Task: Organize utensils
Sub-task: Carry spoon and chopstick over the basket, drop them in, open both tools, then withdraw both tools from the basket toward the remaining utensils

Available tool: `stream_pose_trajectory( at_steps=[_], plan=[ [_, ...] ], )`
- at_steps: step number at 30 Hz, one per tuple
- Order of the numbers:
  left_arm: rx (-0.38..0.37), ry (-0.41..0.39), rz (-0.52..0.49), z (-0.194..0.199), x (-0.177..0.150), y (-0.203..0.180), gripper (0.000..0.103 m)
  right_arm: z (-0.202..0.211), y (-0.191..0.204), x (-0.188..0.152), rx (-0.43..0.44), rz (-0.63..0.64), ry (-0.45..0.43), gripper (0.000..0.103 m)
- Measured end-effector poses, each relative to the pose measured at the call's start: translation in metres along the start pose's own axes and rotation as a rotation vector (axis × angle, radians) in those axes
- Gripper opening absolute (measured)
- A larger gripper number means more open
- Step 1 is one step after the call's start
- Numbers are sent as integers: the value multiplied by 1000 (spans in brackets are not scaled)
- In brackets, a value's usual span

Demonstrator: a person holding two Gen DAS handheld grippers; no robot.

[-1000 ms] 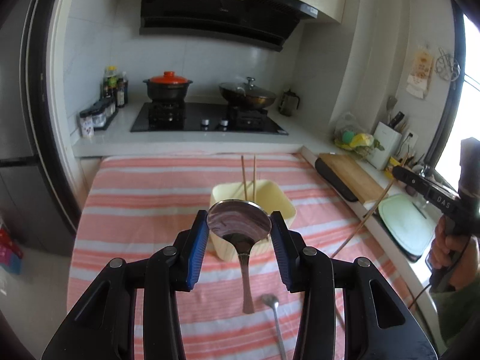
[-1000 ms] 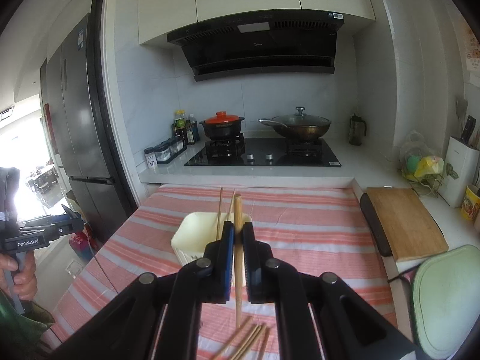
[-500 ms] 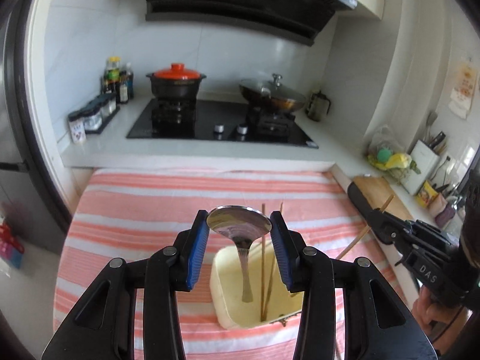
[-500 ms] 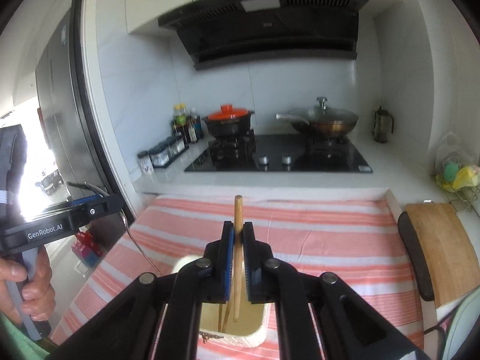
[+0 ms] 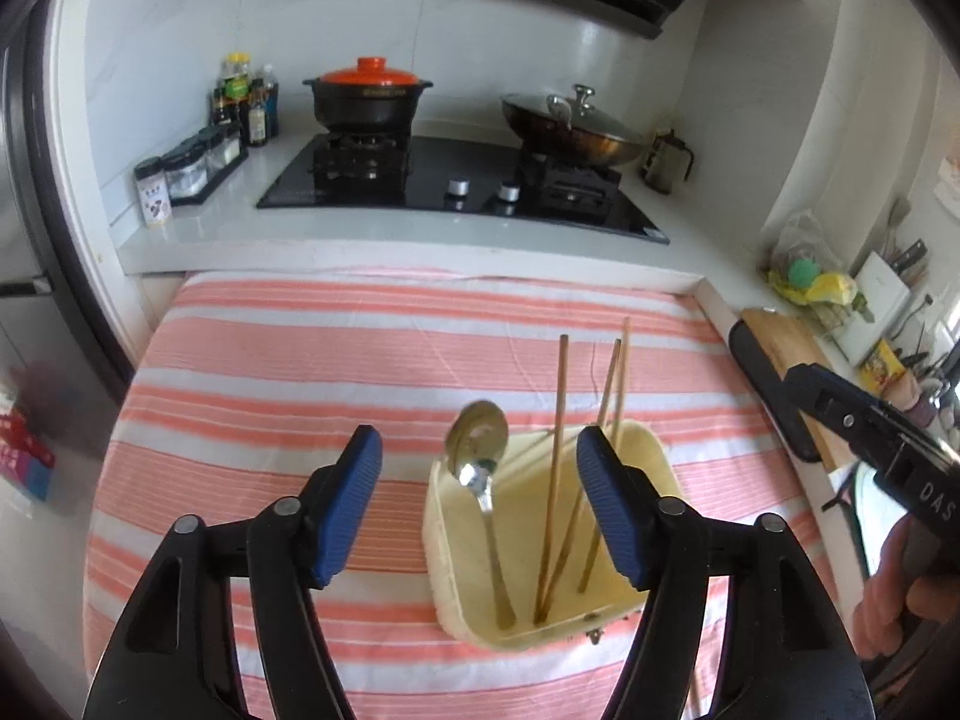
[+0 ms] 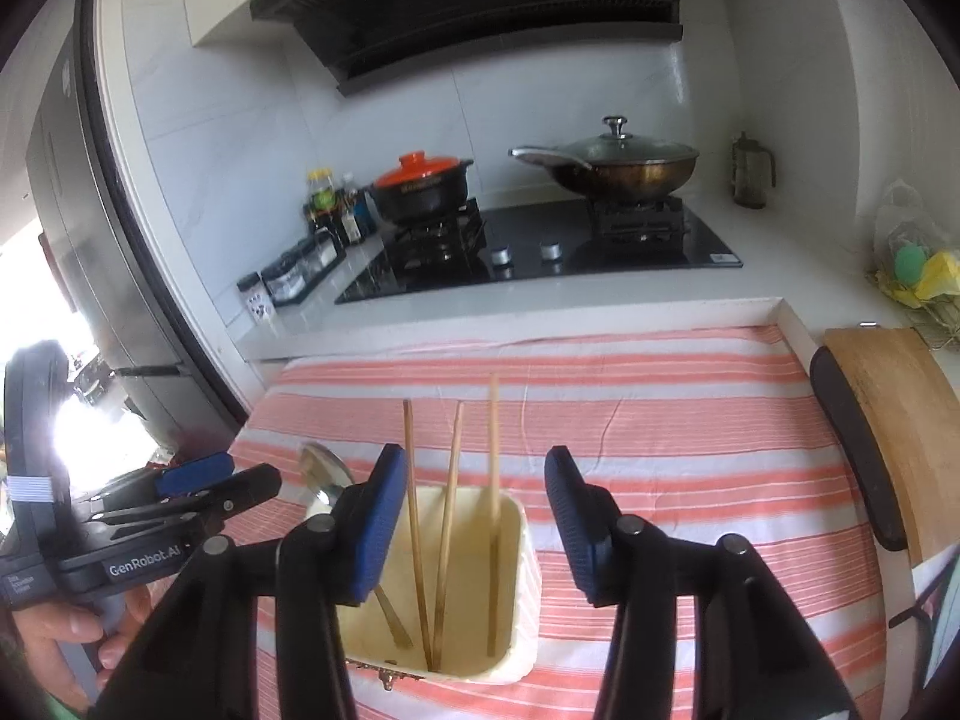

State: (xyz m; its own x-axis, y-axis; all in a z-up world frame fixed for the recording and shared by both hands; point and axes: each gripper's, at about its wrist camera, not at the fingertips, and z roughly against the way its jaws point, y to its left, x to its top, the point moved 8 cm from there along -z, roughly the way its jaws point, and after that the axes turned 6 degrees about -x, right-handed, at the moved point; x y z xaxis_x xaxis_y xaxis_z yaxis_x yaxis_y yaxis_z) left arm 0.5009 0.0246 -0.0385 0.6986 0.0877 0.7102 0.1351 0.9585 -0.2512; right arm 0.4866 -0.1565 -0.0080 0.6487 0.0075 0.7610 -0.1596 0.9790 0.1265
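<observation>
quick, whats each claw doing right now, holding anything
Left claw: jaws opening, holding nothing; the spoon stands free in the cream holder.
Right claw: jaws opening, holding nothing; the chopsticks stand loose in the holder.

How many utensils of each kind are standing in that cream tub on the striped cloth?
In the cream tub:
Wooden chopsticks: 3
Metal spoon: 1
Total: 4

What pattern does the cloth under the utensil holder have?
Orange-pink and white stripes; the cloth shows best in the left wrist view.
</observation>
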Motion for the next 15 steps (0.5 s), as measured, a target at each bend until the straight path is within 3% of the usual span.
stream_pose_trajectory(
  at_steps=[4, 7, 11, 15],
  plan=[
    [17, -42, -86, 66, -27, 5, 89, 61, -12, 3, -38, 70, -85, 50],
    [38, -37, -136, 106, -77, 14, 94, 105, -24, -23, -67, 131, -112, 58],
    [46, 27, -150, 131, -181, 27, 96, 146, -43, -96, -121, 178, -104, 58],
    [114, 87, -144, 124, -279, 38, 96, 164, -67, -197, -214, 179, -59, 58]
  ],
)
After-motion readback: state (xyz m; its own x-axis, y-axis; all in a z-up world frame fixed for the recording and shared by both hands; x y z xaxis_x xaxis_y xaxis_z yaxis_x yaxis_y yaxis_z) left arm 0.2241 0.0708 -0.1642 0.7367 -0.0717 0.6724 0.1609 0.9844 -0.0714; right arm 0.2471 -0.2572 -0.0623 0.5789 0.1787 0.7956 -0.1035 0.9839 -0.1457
